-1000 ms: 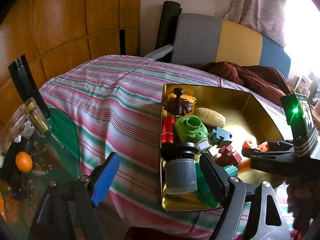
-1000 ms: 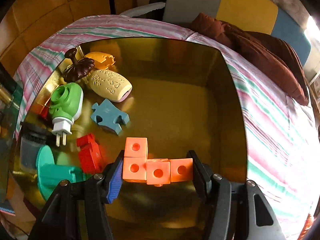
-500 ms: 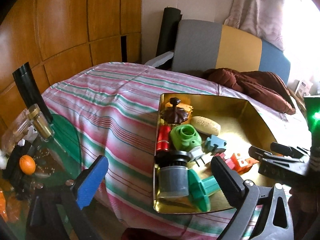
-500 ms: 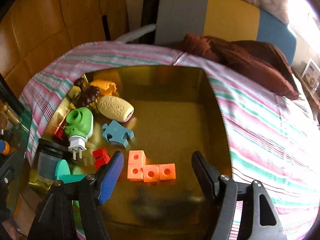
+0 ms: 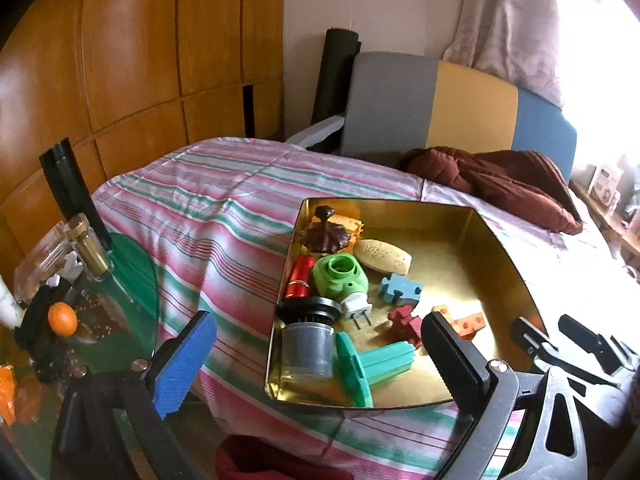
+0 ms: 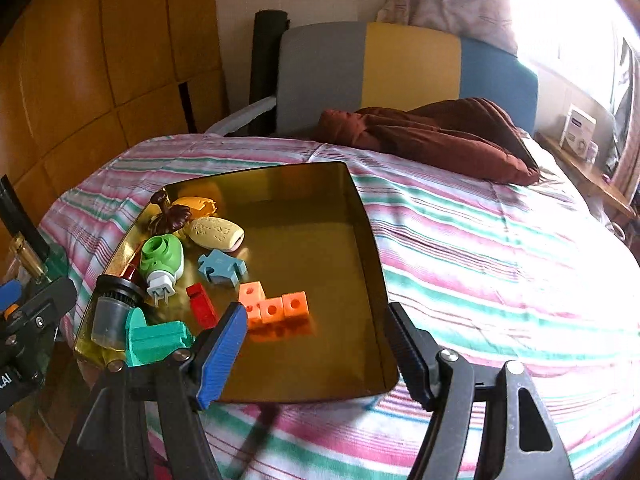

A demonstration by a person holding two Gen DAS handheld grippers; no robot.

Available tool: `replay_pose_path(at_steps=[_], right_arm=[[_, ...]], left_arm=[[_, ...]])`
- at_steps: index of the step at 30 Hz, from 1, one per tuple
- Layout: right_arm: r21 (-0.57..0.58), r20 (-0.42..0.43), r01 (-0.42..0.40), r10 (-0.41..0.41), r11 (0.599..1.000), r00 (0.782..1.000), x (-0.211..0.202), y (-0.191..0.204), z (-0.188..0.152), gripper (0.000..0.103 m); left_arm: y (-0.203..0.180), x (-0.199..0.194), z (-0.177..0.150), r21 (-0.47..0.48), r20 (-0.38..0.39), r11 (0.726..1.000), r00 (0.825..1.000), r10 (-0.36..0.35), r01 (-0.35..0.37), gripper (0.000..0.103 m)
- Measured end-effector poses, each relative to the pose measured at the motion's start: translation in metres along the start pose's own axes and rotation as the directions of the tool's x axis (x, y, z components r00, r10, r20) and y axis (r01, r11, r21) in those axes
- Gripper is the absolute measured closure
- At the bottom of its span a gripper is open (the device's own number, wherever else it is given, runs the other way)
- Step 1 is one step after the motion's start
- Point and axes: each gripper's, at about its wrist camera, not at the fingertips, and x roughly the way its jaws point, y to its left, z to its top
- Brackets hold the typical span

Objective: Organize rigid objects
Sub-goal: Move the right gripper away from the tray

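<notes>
A gold metal tray (image 6: 372, 248) (image 5: 504, 248) sits on the striped bed. It holds orange linked cubes (image 6: 276, 308) (image 5: 466, 322), a blue puzzle piece (image 6: 222, 266), a green plug-in device (image 6: 162, 258), a red block (image 6: 202, 306), a teal part (image 6: 156, 338), a grey jar (image 5: 308, 350), a cream soap-like oval (image 6: 216, 232) and a brown knob (image 6: 172, 216). My right gripper (image 6: 316, 350) is open and empty, above the tray's near edge. My left gripper (image 5: 320, 360) is open and empty, near the tray's left front.
A brown blanket (image 6: 432, 136) lies at the bed's far side before a grey, yellow and blue headboard (image 6: 400, 68). A glass side table (image 5: 80, 320) at left holds a bottle (image 5: 90, 248) and an orange ball (image 5: 62, 318). Wooden wall panels stand at left.
My right gripper let go of the orange cubes, which now lie in the tray, and drew back and up. My left gripper also drew back from the tray.
</notes>
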Motion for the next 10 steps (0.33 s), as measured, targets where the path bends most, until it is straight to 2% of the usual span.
replay_pose_path(at_steps=[4,10], right_arm=[[0.015,0.003,-0.002,0.002,1.0,1.0,-0.002,-0.003,-0.002,0.032],[0.008,0.014,-0.012,0.012,1.0,1.0,-0.005,0.0,0.001,0.032]], left_arm=[[-0.003,-0.006,-0.002,0.011,0.021,1.0,1.0,0.012,-0.012,0.004],[-0.004,-0.015,0.0,0.024,0.051,0.999,0.998,0.036,-0.037,0.002]])
